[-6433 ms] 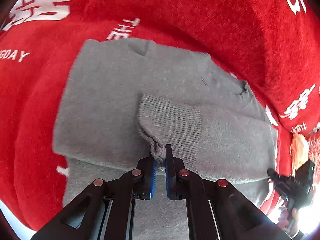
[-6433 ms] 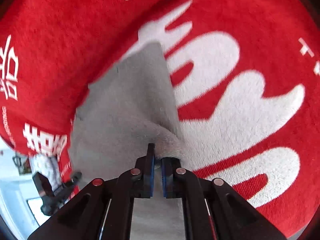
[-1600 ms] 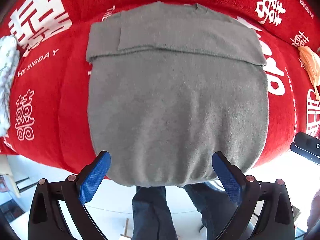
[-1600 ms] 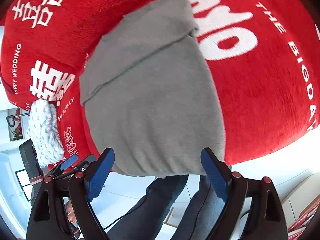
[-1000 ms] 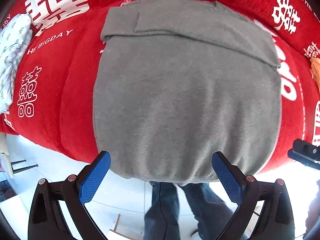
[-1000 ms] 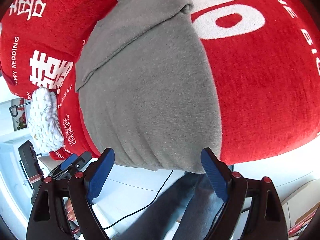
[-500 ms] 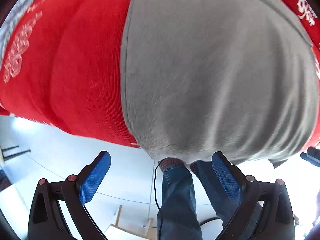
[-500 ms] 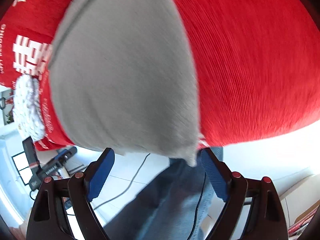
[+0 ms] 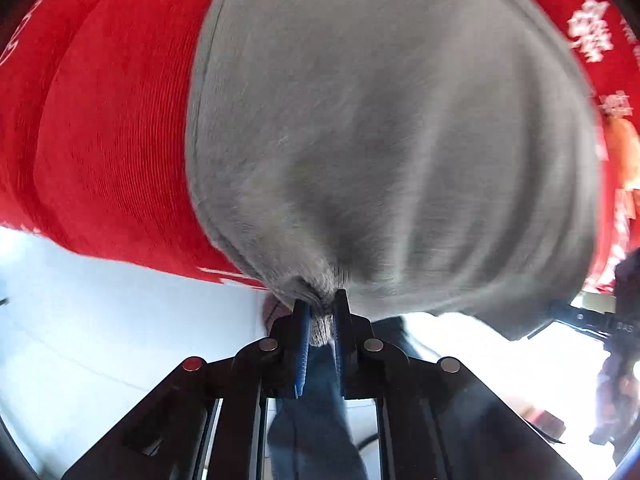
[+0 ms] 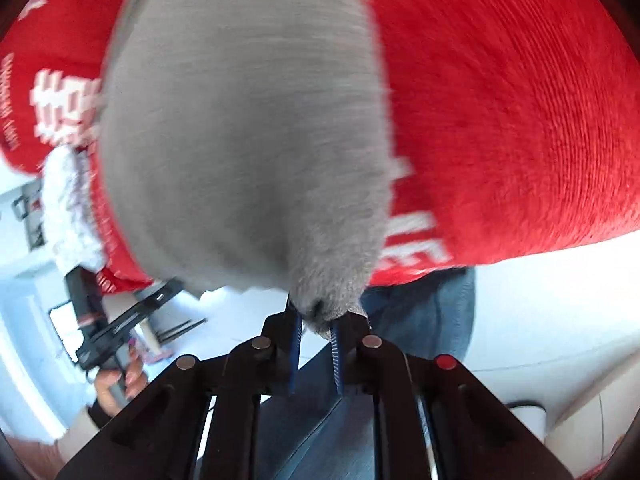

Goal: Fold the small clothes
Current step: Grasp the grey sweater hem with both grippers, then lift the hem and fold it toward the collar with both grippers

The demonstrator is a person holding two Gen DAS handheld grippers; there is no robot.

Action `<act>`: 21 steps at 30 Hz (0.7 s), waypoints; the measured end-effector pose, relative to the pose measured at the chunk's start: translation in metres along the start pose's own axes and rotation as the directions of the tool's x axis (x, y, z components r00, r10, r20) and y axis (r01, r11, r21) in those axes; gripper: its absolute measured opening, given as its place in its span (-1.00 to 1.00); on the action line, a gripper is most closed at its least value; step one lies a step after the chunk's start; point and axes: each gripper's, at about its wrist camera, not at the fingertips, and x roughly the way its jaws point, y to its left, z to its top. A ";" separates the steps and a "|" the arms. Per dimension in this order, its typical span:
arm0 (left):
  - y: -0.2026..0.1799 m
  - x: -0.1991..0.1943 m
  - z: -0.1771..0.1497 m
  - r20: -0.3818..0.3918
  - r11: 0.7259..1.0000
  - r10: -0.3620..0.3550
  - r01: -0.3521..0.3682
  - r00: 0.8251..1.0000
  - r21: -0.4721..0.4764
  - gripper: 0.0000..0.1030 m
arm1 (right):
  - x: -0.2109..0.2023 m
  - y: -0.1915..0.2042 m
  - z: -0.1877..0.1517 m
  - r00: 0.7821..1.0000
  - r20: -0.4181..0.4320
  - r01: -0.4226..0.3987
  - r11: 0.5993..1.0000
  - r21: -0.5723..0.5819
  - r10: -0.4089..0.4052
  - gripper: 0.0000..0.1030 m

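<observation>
A grey knitted sweater (image 9: 392, 128) lies spread on a red cloth (image 9: 104, 136) with white lettering, its hem hanging over the near table edge. My left gripper (image 9: 320, 310) is closing its jaws on the hem near the sweater's left corner, and the blue pads (image 9: 302, 332) pinch a bunched bit of knit. In the right wrist view the same sweater (image 10: 244, 120) fills the middle. My right gripper (image 10: 316, 320) is closing on the hem's right corner, with grey fabric squeezed between its jaws.
The red cloth (image 10: 500, 100) covers the table. A white patterned garment (image 10: 68, 208) lies at its left end. The person's jeans (image 10: 424, 320) stand right below the table edge. An orange item (image 9: 624, 148) sits at the far right. The left hand's gripper (image 10: 108, 320) shows at the left.
Both grippers dropped to the sweater's hem at the table edge and went from wide open to pinched on the fabric. The sweater's hem now bunches at each grip.
</observation>
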 end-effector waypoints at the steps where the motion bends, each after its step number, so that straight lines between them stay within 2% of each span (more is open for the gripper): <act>1: -0.001 -0.011 0.001 0.011 0.999 -0.039 0.039 0.999 0.002 -0.79 | -0.007 0.006 -0.003 0.999 0.004 -0.034 0.999 -0.012 0.034 -0.73; 2: -0.003 -0.029 0.004 0.035 0.997 -0.080 0.079 0.996 0.015 -0.79 | -0.018 0.016 -0.005 0.996 0.014 -0.088 0.996 -0.021 0.088 -0.73; 4: -0.006 -0.054 0.013 0.079 0.993 -0.116 0.114 0.990 0.037 -0.99 | -0.038 0.027 -0.005 0.987 0.045 -0.156 0.987 -0.028 0.157 -0.74; 8: -0.007 -0.099 0.055 0.193 0.982 -0.186 0.178 0.963 0.060 -0.99 | -0.081 0.054 0.019 0.950 0.158 -0.263 0.963 -0.049 0.268 -0.77; 9: -0.007 -0.104 0.068 0.220 0.981 -0.192 0.182 0.956 0.066 -0.99 | -0.087 0.061 0.028 0.943 0.178 -0.277 0.959 -0.055 0.283 -0.88; 11: -0.010 -0.111 0.098 0.271 0.986 -0.159 0.141 0.949 0.087 -0.99 | -0.097 0.075 0.056 0.926 0.217 -0.299 0.951 -0.074 0.308 -0.89; 13: -0.014 -0.118 0.125 0.301 0.991 -0.119 0.098 0.946 0.086 -0.99 | -0.100 0.084 0.085 0.923 0.248 -0.280 0.956 -0.085 0.293 -0.89; 15: -0.014 -0.119 0.141 0.322 0.997 -0.059 0.037 0.945 0.075 -0.99 | -0.098 0.096 0.103 0.935 0.249 -0.243 0.967 -0.074 0.254 -0.89; 16: -0.015 -0.119 0.148 0.318 0.997 -0.034 0.012 0.947 0.071 -0.99 | -0.095 0.098 0.115 0.947 0.235 -0.209 0.976 -0.057 0.217 -0.81; 18: -0.015 -0.116 0.150 0.298 0.998 0.024 -0.040 0.954 0.049 -0.99 | -0.097 0.097 0.126 0.960 0.186 -0.203 0.978 -0.040 0.207 -0.79; 19: -0.013 -0.111 0.148 0.286 0.998 0.033 -0.046 0.958 0.040 -0.99 | -0.094 0.100 0.124 0.972 0.146 -0.179 0.983 -0.040 0.183 -0.56; 20: -0.006 -0.107 0.145 0.270 0.998 0.038 -0.049 0.962 0.035 -0.99 | -0.092 0.104 0.117 0.985 0.126 -0.109 0.991 -0.075 0.118 -0.38; 21: -0.002 -0.101 0.142 0.242 0.998 0.043 -0.051 0.969 0.029 -0.99 | -0.093 0.102 0.108 0.992 0.116 -0.042 0.991 -0.128 0.057 0.00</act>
